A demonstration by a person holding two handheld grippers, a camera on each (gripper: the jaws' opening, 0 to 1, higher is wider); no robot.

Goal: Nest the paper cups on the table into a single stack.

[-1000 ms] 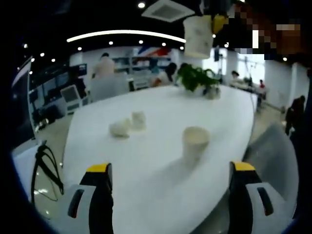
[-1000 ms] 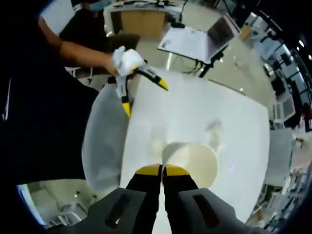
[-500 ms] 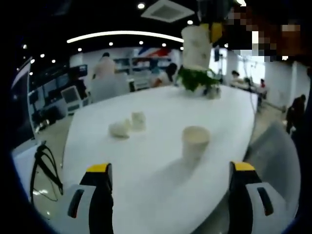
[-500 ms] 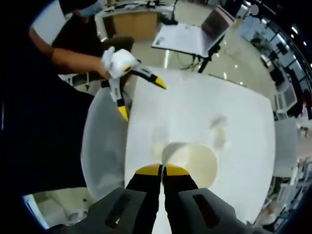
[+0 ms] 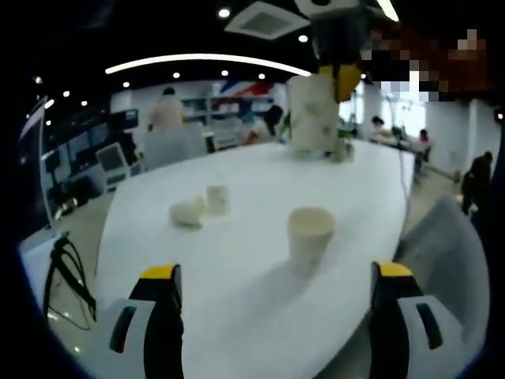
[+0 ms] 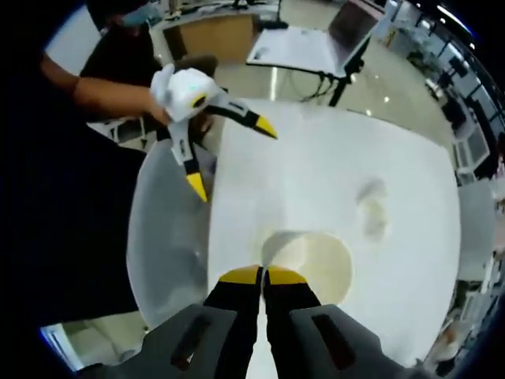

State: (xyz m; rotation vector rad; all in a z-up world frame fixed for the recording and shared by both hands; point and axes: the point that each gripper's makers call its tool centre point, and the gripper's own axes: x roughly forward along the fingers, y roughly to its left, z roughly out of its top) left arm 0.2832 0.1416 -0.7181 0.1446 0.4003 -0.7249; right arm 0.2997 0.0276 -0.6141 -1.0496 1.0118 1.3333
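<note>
Alignment governs this step: right gripper (image 6: 263,275), jaws clamped on a cup (image 5: 312,114), should centre it over the upright cup (image 5: 309,235) on the worktop (image 5: 237,205), then lower straight; left gripper (image 5: 276,272) waits, jaws spread.

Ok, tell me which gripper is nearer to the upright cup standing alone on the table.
Right. The right gripper hangs above the standing cup, pinching another cup by its rim. The left gripper waits open at the table edge.

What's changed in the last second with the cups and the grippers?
The right gripper has carried its held cup lower, toward the upright cup on the table. The left gripper stays open and empty at the table's edge. The two far cups haven't moved.
</note>
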